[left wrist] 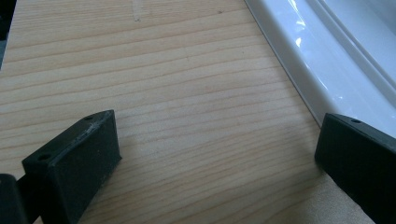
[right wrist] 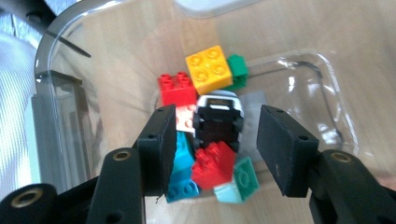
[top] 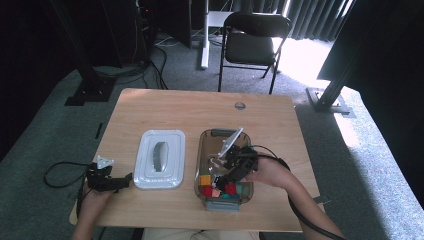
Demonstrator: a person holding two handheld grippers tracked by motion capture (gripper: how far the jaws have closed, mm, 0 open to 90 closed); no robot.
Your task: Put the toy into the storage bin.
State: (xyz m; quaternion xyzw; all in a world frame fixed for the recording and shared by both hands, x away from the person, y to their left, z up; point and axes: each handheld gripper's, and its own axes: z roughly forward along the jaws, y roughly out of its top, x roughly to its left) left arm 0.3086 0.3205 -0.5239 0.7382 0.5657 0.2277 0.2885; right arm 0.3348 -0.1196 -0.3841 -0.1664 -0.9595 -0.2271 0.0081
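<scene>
While the left tool (top: 125, 180) rests spread and empty on the tabletop (top: 200, 107), just left of the white lid (top: 160, 159), the right tool (right wrist: 212, 149) hangs inside the clear bin (top: 206, 145), its jaws parted with nothing pinched. Directly ahead of its tips, framed by the gap between them, lies a small black toy car (right wrist: 218, 122) on a heap of colored bricks (right wrist: 207, 69). The car's long axis runs along the tool's line of sight, so the jaws flank its sides. The right hand (top: 272, 172) is by far the nearer.
</scene>
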